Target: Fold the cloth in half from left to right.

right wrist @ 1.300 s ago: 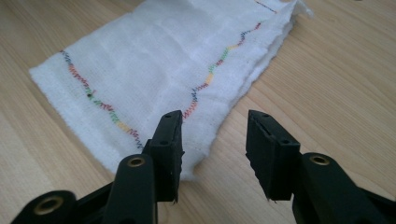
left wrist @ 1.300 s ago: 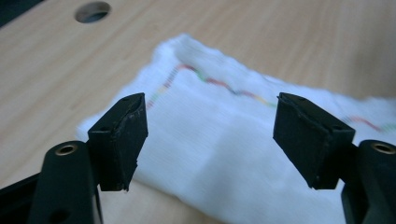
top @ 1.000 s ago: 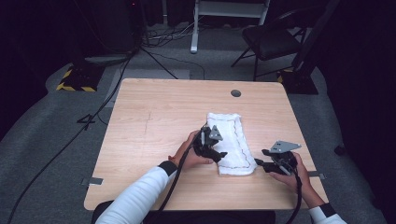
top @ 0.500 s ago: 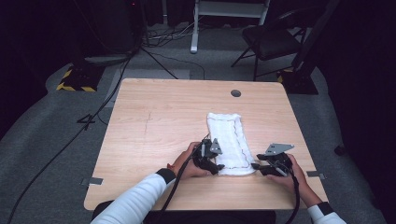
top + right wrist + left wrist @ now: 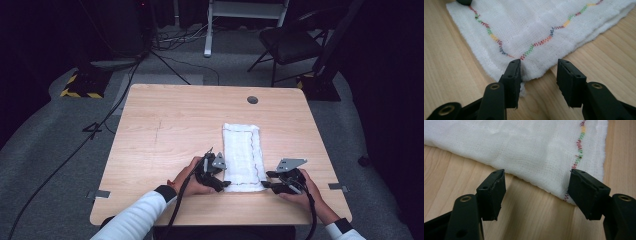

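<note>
High view: the folded white cloth (image 5: 242, 156), light, limp gauze, lay right of centre on the table (image 5: 165, 130), its near corners, the likeliest holds, between the closing but ungripping jaws of the left gripper (image 5: 223, 184) and right gripper (image 5: 266, 180).

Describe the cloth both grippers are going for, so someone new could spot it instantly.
On the light wooden table, look right of centre, toward the near edge. A folded white gauze cloth lies flat there as a long rectangle, its near corners between the left gripper and right gripper. A multicoloured zigzag stitch line along its border marks it out.
</note>
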The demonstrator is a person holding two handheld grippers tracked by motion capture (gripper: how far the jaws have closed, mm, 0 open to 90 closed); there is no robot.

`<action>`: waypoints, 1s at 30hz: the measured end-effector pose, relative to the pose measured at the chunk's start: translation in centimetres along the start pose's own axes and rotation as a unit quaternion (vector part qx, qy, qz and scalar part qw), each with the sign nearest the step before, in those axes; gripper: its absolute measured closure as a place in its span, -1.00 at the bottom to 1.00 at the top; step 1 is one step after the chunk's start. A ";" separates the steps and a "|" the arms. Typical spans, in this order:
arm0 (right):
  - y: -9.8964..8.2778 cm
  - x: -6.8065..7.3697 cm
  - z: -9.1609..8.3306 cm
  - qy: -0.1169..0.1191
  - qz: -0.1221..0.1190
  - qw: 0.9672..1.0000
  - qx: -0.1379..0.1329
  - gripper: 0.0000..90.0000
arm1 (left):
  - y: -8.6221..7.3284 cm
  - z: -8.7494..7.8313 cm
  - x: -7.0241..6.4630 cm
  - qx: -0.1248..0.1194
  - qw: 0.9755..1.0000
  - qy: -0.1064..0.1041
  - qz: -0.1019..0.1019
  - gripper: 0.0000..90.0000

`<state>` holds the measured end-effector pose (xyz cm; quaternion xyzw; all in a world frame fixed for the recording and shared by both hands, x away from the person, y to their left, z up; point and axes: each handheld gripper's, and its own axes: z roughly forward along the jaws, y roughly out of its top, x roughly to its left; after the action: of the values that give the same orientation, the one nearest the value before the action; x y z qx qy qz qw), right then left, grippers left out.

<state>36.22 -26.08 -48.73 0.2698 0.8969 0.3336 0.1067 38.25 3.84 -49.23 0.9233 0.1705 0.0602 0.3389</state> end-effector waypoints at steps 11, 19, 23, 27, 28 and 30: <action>0.0 1.4 0.0 0.013 -0.011 1.000 0.003 0.13 | -1.8 -1.2 -1.6 -0.012 0.999 0.013 -0.034 -0.24; 0.7 1.1 -1.1 0.003 -0.013 1.000 -0.018 -0.01 | -1.4 -2.6 -0.9 -0.019 0.999 0.024 -0.036 -0.42; 1.9 -0.8 -1.6 -0.024 0.007 0.999 -0.044 -0.01 | -0.4 -2.5 1.4 -0.023 0.998 0.035 -0.051 -0.45; 3.5 -3.1 -1.2 -0.048 0.024 0.997 -0.057 -0.01 | 1.1 -2.1 4.2 -0.034 0.996 0.054 -0.062 -0.46; 4.0 -3.6 -1.0 -0.050 0.030 0.997 -0.059 -0.01 | 1.6 -1.9 5.0 -0.045 0.995 0.056 -0.068 -0.46; 4.9 -4.6 -0.4 -0.060 0.030 0.996 -0.058 0.00 | 2.3 -1.6 6.3 -0.048 0.994 0.065 -0.069 -0.46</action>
<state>41.88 -25.78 -45.15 0.3090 0.8596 0.3716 0.1659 44.46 5.37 -46.55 0.8862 0.2523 0.1042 0.3744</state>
